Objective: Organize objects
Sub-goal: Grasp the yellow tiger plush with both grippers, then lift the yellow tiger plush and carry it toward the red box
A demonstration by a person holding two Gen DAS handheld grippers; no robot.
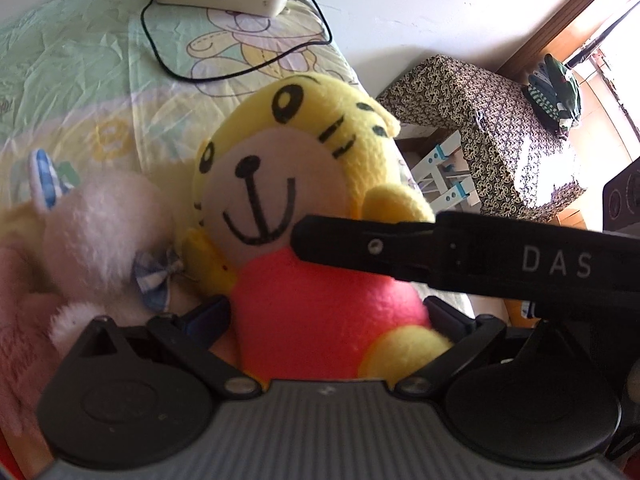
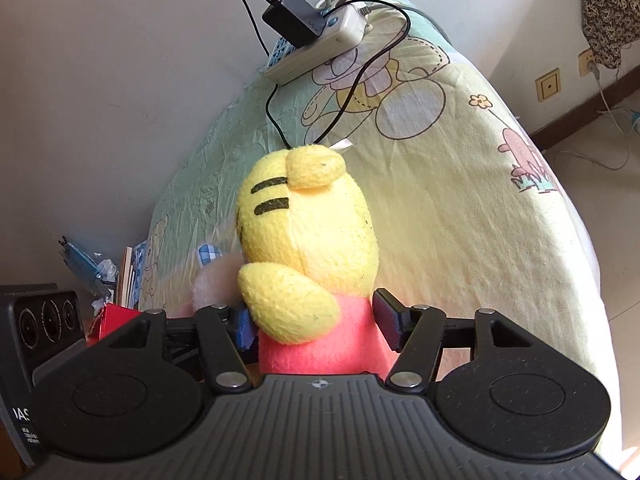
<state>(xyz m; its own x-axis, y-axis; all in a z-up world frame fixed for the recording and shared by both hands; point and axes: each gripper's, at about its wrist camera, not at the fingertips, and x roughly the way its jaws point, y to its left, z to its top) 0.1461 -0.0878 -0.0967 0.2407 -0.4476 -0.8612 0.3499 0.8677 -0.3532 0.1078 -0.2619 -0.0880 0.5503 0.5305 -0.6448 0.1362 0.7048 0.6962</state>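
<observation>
Left wrist view first: the left gripper (image 1: 326, 316) has its jaws on either side of the pink belly of the tiger plush (image 1: 296, 200), and the fabric bulges out between them, so I'd call that a proper squeeze low on the body. The toy's face looks back at this camera. Off the left jaw sits a white fluffy toy (image 1: 104, 232) with a checked bow, leaning against the tiger. One finger (image 1: 360, 246) of the other tool crosses just above the right jaw, in front of the tiger's arm.

In the right wrist view, the right gripper (image 2: 316, 322) comes at the same plush from its side. Its jaws stand fairly wide around the pink body. The blue pad on the left jaw sits tucked behind the yellow arm, while the right pad looks slightly clear of the fabric (hard to be sure, the fur hides the edge). So I wouldn't say it's gripping.

Beyond the jaws, the bed sheet (image 2: 460, 208) runs up to a power strip (image 2: 320, 46) by the wall. My guess is that two tools are on it because the toy is floppy.
</observation>
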